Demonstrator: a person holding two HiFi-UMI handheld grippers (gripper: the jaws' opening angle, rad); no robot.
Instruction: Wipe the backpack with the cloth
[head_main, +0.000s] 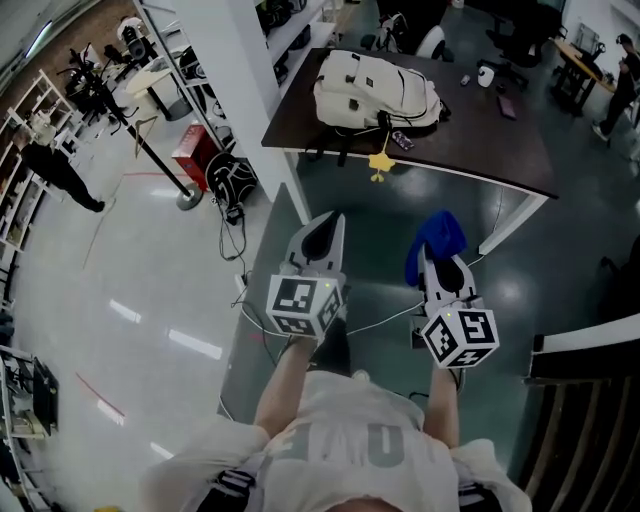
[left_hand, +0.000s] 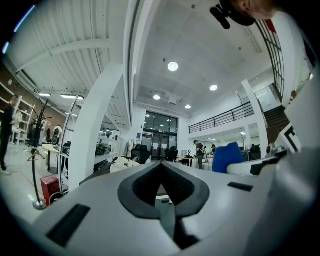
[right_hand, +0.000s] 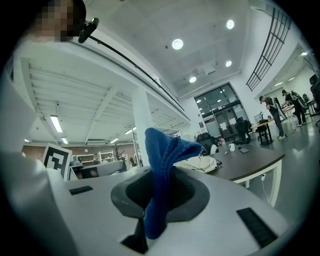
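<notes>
In the head view we see the white backpack (head_main: 375, 92) lying on the dark worktop (head_main: 500, 140) at twelve o'clock, well apart from both grippers. In the left gripper view, our left gripper (left_hand: 161, 167) has its jaws closed on nothing. In the right gripper view, our right gripper (right_hand: 155, 200) has its jaws clamped on the blue cloth (right_hand: 162, 160) (which is folded over at the top), and the backpack lies at the cloth's three o'clock.

We hold the left gripper (head_main: 333, 224) and right gripper (head_main: 430, 256) side by side, well short of the worktop (head_main: 480, 135) ahead of us. The backpack (head_main: 375, 92) lies on the worktop's left part, near its front edge. The cloth (head_main: 440, 236) sits clamped between the right gripper's jaws, nearer us than the backpack.
</notes>
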